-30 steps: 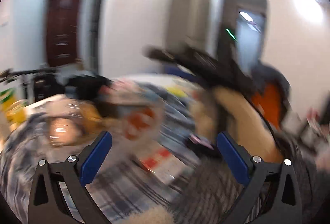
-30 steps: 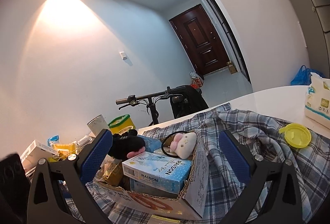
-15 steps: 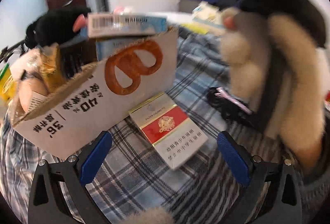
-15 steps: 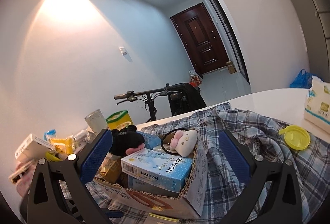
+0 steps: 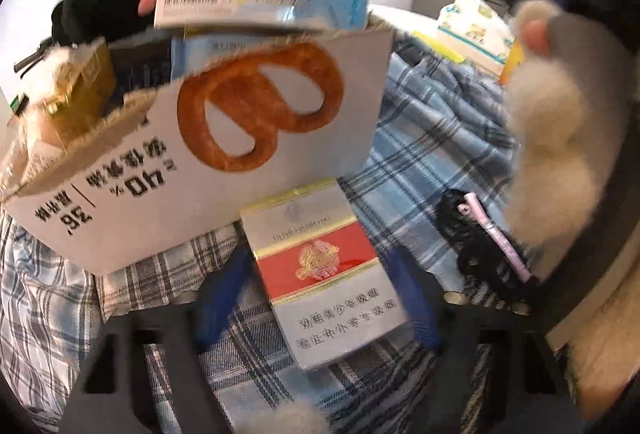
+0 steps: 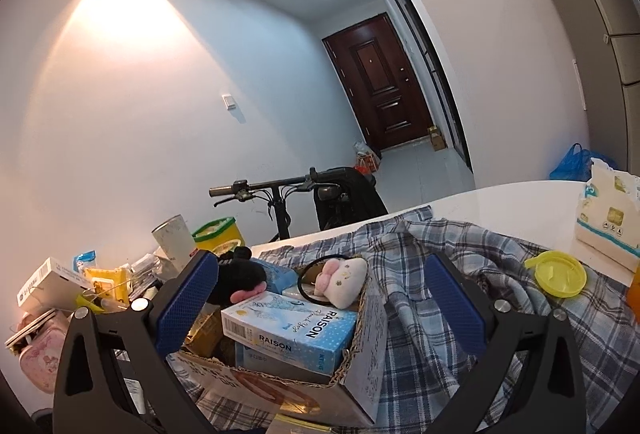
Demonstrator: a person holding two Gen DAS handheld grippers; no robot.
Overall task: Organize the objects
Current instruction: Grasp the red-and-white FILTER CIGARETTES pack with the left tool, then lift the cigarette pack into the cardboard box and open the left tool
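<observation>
A red, silver and gold cigarette pack (image 5: 320, 274) lies on the plaid cloth (image 5: 436, 138) in front of a cardboard box (image 5: 224, 154) printed with a pretzel. My left gripper (image 5: 316, 298) is open, one blue finger on each side of the pack, close to it. The box holds a blue RAISON carton (image 6: 288, 330), a black plush (image 6: 240, 274) and a pink-white plush (image 6: 340, 278). My right gripper (image 6: 316, 302) is open and empty above the box. It also shows at the right of the left wrist view, held in a furry sleeve.
A black hair tie and pink pen (image 5: 484, 234) lie right of the pack. A yellow lid (image 6: 556, 272) and a tissue pack (image 6: 608, 222) sit at the right on the white table (image 6: 508, 202). Cluttered boxes and a cup (image 6: 172, 238) stand at the left. A bicycle (image 6: 280, 190) is behind.
My left gripper swung down to the cloth and moved in on the cigarette pack, its fingers narrowing around it. My right gripper stayed nearly still above the box.
</observation>
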